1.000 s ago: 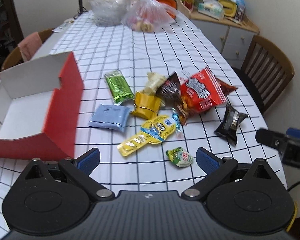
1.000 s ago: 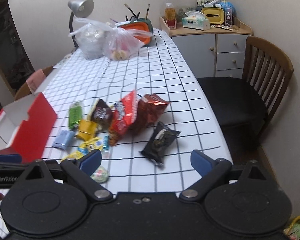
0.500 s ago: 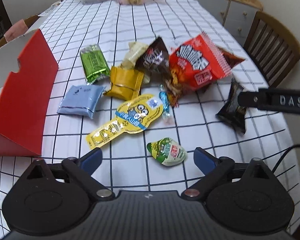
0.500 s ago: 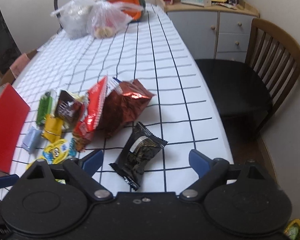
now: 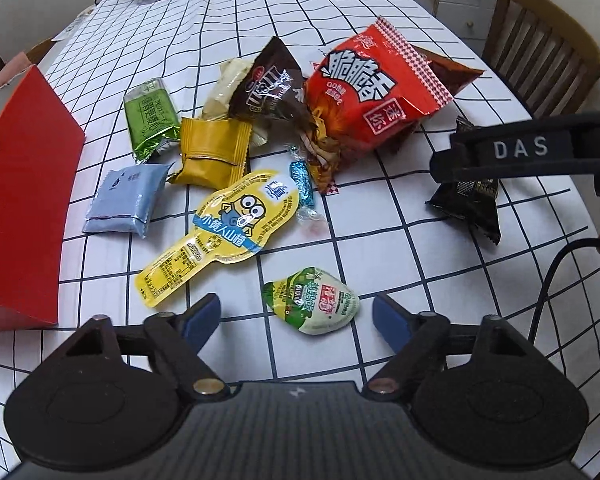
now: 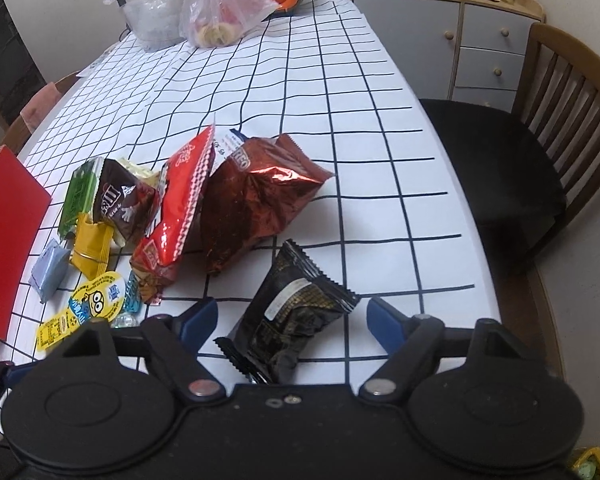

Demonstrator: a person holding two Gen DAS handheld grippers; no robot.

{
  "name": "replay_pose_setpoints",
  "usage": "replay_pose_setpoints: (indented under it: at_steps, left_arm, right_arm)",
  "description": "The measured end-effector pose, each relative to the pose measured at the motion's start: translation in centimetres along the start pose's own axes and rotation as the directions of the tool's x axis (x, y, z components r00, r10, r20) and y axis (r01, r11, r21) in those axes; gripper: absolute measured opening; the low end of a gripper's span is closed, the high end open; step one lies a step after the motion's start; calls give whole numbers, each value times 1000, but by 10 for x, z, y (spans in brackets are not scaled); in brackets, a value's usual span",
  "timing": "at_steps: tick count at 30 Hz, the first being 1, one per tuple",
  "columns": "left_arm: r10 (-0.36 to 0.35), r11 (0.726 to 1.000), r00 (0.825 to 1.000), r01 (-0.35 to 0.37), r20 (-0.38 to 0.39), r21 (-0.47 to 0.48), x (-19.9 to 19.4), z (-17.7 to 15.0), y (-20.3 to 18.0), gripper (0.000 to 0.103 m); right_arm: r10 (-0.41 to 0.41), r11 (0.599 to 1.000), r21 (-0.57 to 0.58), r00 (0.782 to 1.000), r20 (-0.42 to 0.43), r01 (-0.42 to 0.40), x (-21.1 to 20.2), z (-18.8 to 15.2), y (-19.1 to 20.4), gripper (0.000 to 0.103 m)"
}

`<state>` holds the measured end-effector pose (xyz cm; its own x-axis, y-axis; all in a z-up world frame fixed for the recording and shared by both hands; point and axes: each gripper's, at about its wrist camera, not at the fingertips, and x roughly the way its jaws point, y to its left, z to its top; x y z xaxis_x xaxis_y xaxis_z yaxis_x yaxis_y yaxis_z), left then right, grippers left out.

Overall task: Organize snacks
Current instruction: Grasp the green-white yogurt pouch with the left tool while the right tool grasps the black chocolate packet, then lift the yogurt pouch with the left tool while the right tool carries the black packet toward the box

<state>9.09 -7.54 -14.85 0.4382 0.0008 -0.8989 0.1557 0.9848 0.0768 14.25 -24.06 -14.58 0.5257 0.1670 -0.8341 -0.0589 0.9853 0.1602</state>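
Several snack packets lie on the checked tablecloth point(image 5: 380, 240). My left gripper point(image 5: 296, 316) is open, its fingers on either side of a small green and white packet point(image 5: 312, 300). Beyond it lie a yellow Minions packet point(image 5: 220, 232), a light blue packet point(image 5: 126, 198), a yellow packet point(image 5: 212, 152), a green packet point(image 5: 150, 118), a brown M&M's bag point(image 5: 268, 88) and a red chip bag point(image 5: 374, 88). My right gripper point(image 6: 290, 320) is open around a black packet point(image 6: 292, 312), which also shows in the left wrist view point(image 5: 472, 200). A dark red foil bag point(image 6: 256, 200) lies behind it.
An open red box point(image 5: 16, 208) stands at the left. Clear plastic bags point(image 6: 204, 12) sit at the table's far end. A wooden chair point(image 6: 540, 128) stands at the right edge, with a cabinet point(image 6: 460, 32) behind. The right gripper's body point(image 5: 520, 152) crosses the left wrist view.
Both grippers have moved forward and down toward the table. The green and white packet now lies between the left fingers, and the black packet between the right fingers.
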Motion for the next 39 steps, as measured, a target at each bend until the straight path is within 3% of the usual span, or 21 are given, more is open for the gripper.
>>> replay_pose_setpoints:
  at_steps: [6, 17, 29, 30, 31, 39]
  left_arm:
    - [-19, 1000, 1000, 19, 12, -5, -1, 0, -2, 71]
    - [-57, 997, 998, 58, 18, -52, -3, -2, 0, 47]
    - [-41, 995, 999, 43, 21, -91, -5, -4, -2, 43]
    - [-39, 994, 999, 41, 21, -97, -5, -5, -1, 39]
    - [-38, 994, 999, 40, 24, -102, -6, -5, -1, 27]
    - [-38, 987, 999, 41, 20, -158, -8, -10, 3, 10]
  right_arm:
    - [7, 1000, -11, 1000, -8, -7, 3, 0, 2, 72]
    - [16, 999, -38, 1000, -10, -16, 5, -1, 1, 50]
    - [23, 997, -72, 999, 24, -22, -6, -5, -4, 40]
    - [24, 997, -73, 999, 25, -23, -7, -6, -5, 40]
    - [27, 997, -70, 999, 25, -25, -9, -7, -6, 40]
    - [49, 995, -91, 998, 25, -47, -20, -14, -11, 39]
